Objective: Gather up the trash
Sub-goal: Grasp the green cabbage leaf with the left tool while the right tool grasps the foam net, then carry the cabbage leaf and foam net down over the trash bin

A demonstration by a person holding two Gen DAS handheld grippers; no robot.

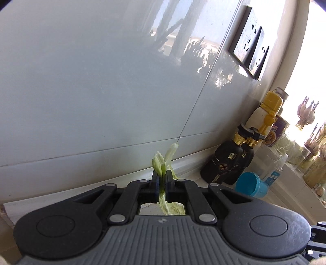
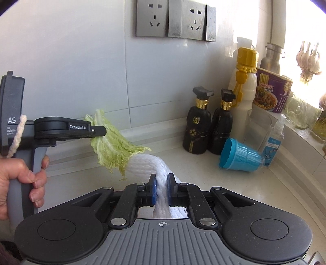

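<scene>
Green cabbage leaf (image 2: pixel 114 142) pinched in the left gripper (image 1: pixel 162 183), white foam netting (image 2: pixel 154 163) clamped in the right gripper (image 2: pixel 162 188): lift both clear of the blue cup (image 2: pixel 238 156), keeping jaws tight.

Surfaces at the kitchen counter corner

Glossy pale wall tiles (image 1: pixel 101 85) mirror the window; brushed-metal sockets (image 2: pixel 173 19); matt black plastic left gripper (image 1: pixel 162 181); crinkled, veined cabbage leaf (image 2: pixel 114 146); white foam netting (image 2: pixel 150 165), ribbed and soft; smooth light countertop (image 2: pixel 224 183); glossy black bottles (image 2: pixel 196 130); shiny blue plastic cup (image 2: pixel 238 156).
</scene>
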